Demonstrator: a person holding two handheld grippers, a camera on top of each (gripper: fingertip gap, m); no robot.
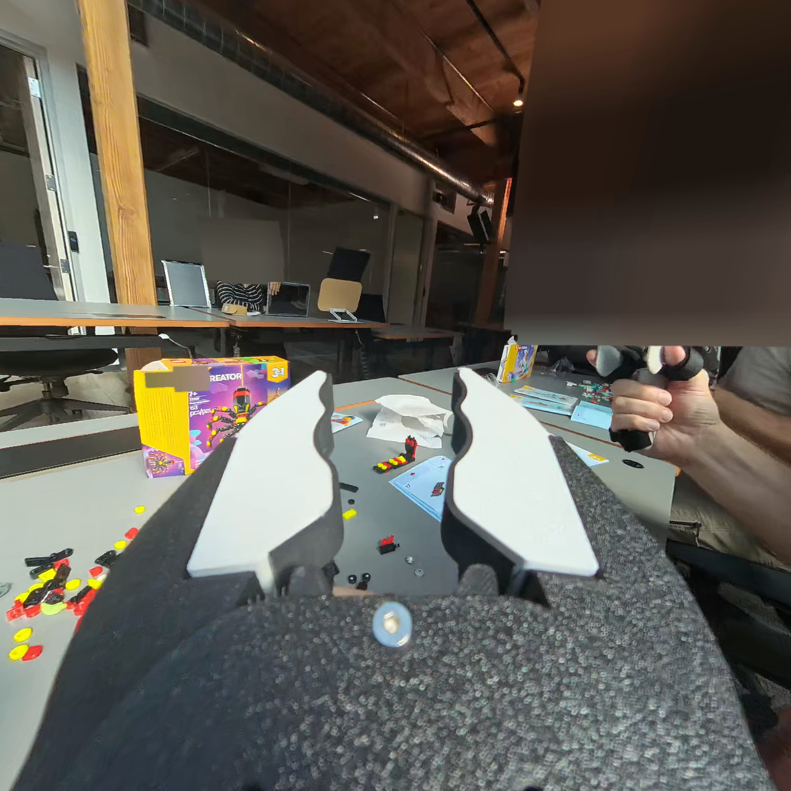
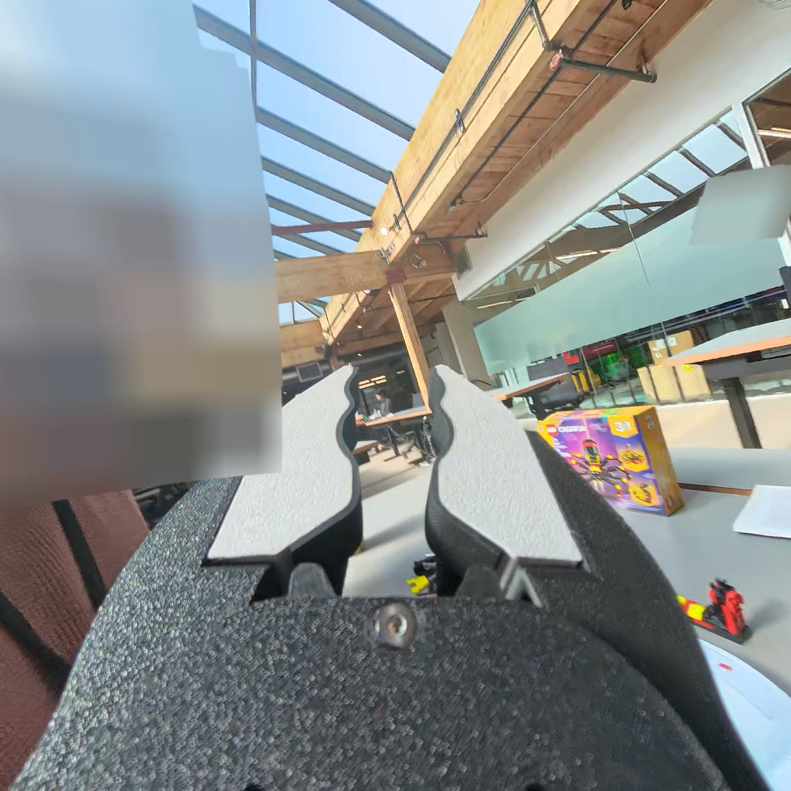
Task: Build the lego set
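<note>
My left gripper [image 1: 391, 376] is open and empty, held above the grey table [image 1: 85, 505]. Past its fingers lies a small black, red and yellow partial build [image 1: 396, 458] beside an open instruction booklet [image 1: 421, 486]. Loose red, yellow and black bricks [image 1: 55, 586] lie at the left. A small red and black piece [image 1: 387, 543] and a yellow piece [image 1: 349, 513] lie between the fingers. My right gripper [image 2: 394, 374] is open, empty and tilted upward. The build [image 2: 727, 612] sits at its lower right. The right gripper also shows in a hand in the left wrist view [image 1: 629, 364].
The yellow and purple set box [image 1: 205, 415] stands at the back left of the table and also shows in the right wrist view [image 2: 612, 462]. Crumpled white paper [image 1: 406, 415] lies behind the build. A neighbouring table holds another box [image 1: 515, 364] and leaflets. A person in a reddish garment [image 2: 64, 599] is close on the left. Spacing between my two grippers at the tips: around 30 centimetres. The build [image 2: 727, 612] lies around 30 centimetres away from my right fingertips.
</note>
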